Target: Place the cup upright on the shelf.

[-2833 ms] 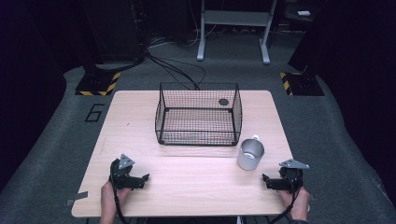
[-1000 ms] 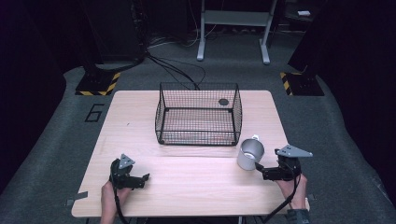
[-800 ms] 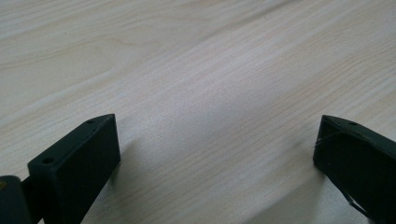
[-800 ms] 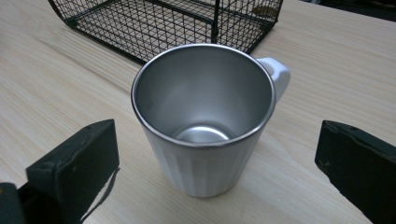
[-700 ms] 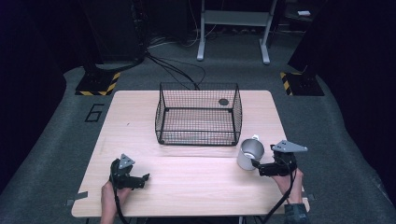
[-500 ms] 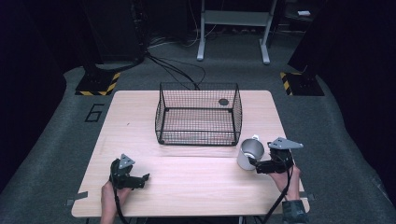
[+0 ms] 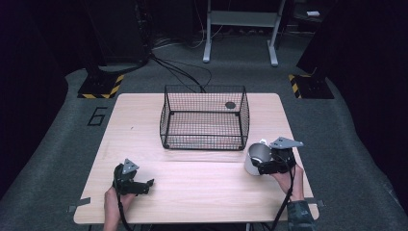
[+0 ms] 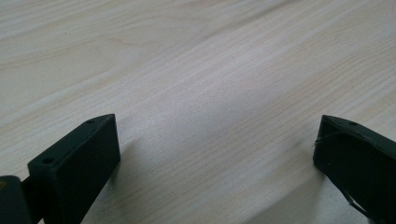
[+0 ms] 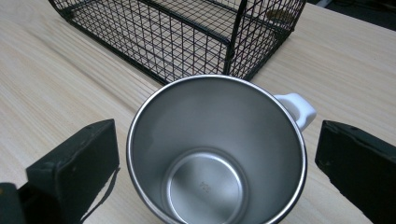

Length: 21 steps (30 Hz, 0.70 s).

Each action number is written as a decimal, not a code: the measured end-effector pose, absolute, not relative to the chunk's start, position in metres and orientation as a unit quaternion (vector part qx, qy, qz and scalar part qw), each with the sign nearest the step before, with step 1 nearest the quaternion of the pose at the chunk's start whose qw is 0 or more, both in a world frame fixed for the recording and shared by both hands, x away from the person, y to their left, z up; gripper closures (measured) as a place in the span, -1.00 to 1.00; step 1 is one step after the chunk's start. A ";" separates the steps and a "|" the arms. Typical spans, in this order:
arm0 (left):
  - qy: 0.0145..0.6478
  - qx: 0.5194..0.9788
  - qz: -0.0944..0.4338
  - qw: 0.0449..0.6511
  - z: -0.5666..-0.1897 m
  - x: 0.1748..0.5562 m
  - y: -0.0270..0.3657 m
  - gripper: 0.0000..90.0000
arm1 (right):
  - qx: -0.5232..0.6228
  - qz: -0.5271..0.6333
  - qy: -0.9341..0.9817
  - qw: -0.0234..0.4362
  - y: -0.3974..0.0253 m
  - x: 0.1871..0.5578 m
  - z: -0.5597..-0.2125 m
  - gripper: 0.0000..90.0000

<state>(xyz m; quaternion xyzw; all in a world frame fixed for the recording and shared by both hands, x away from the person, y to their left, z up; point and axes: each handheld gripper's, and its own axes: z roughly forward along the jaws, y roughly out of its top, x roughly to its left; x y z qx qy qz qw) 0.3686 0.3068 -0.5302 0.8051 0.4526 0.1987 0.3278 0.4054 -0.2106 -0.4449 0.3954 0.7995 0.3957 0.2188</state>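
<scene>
We see a black wire basket [image 7: 204,118] standing on the light wooden table [image 7: 139,125], a steel mug [image 7: 256,158] upright near its front right corner. Behind the table, yellow-and-black striped blocks [image 7: 101,86] and cables [image 7: 185,72] lie on the grey floor [image 7: 57,144].

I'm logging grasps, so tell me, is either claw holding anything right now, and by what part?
Nothing is held. The right claw is open, its jaws either side of the steel mug without closing on it. The left claw is open over bare table.
</scene>
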 end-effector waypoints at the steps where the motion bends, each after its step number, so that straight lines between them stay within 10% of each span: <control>1: 0.452 0.805 0.199 0.328 -0.530 0.369 0.307 -0.99 | 0.393 0.392 0.803 0.215 -0.210 0.406 -0.445 -1.00; 21: 0.453 0.805 0.198 0.328 -0.530 0.369 0.307 -0.99 | 0.404 0.362 0.813 0.212 -0.200 0.419 -0.453 -1.00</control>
